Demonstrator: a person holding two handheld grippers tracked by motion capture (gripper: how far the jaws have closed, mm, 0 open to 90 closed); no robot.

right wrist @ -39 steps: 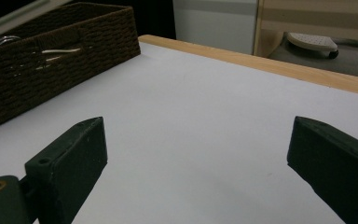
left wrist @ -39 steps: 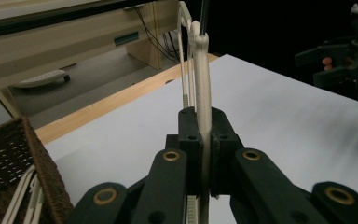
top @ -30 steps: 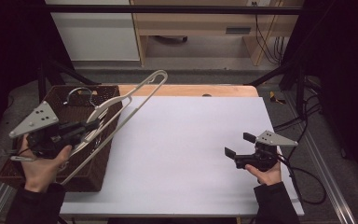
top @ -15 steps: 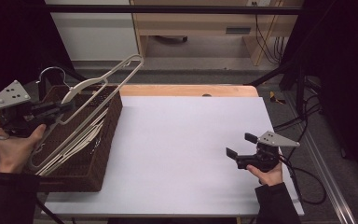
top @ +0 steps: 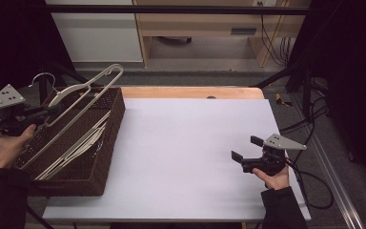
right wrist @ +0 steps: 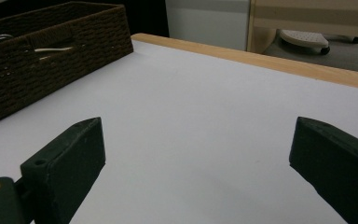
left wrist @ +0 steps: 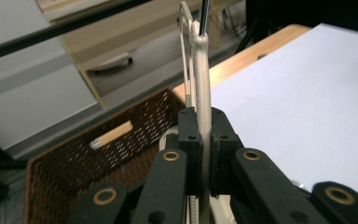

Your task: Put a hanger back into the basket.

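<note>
My left gripper is clamped on a cream hanger that slants up and away from it over the brown wicker basket; more pale hangers lie inside that basket, just below and beside the gripper. My right gripper hovers with jaws wide apart and nothing between them, well apart from the basket, over the white table; beyond the table's wooden far edge I see a grey floor, a white cabinet and a wooden desk.

a smooth cream plastic hanger, a rough brown woven wicker basket, a matt white table.
</note>
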